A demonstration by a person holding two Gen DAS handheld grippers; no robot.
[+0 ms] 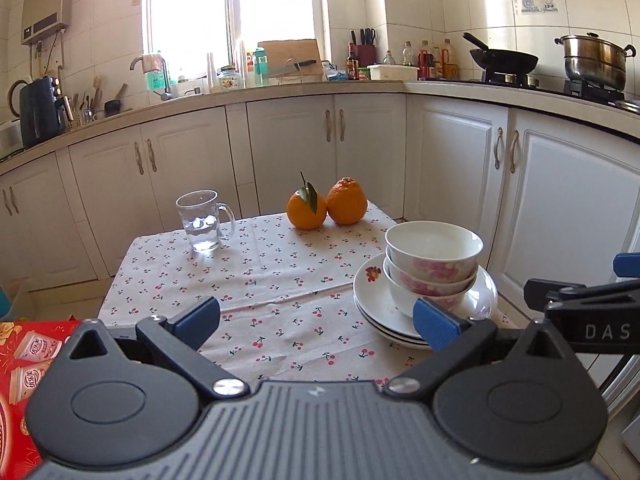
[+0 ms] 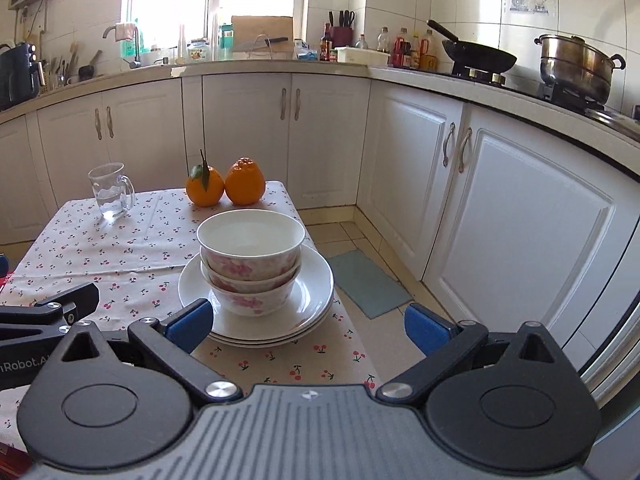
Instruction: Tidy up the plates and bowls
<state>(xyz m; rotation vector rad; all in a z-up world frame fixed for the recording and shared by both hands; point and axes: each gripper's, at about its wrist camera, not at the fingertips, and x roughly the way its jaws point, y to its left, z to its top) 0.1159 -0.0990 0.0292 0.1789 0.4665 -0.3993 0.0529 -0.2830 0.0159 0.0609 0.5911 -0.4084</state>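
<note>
Three white bowls with pink flowers [image 1: 434, 268] [image 2: 250, 264] are nested upright on a stack of white plates [image 1: 374, 300] [image 2: 312, 292] near the right edge of the cherry-print table [image 1: 272, 280] [image 2: 120, 252]. My left gripper [image 1: 318, 320] is open and empty, above the table's near side, its right finger in front of the plates. My right gripper [image 2: 306, 326] is open and empty, just in front of the plate stack, its left finger [image 2: 190, 326] by the plates' near rim. Part of the right gripper [image 1: 580, 304] shows in the left wrist view.
A glass mug with water [image 1: 202, 220] [image 2: 111, 190] stands at the table's far left. Two oranges [image 1: 326, 208] [image 2: 226, 186] sit at the far edge. A red box [image 1: 24, 360] lies at the near left. White cabinets [image 2: 500, 200] and a floor mat [image 2: 370, 284] are to the right.
</note>
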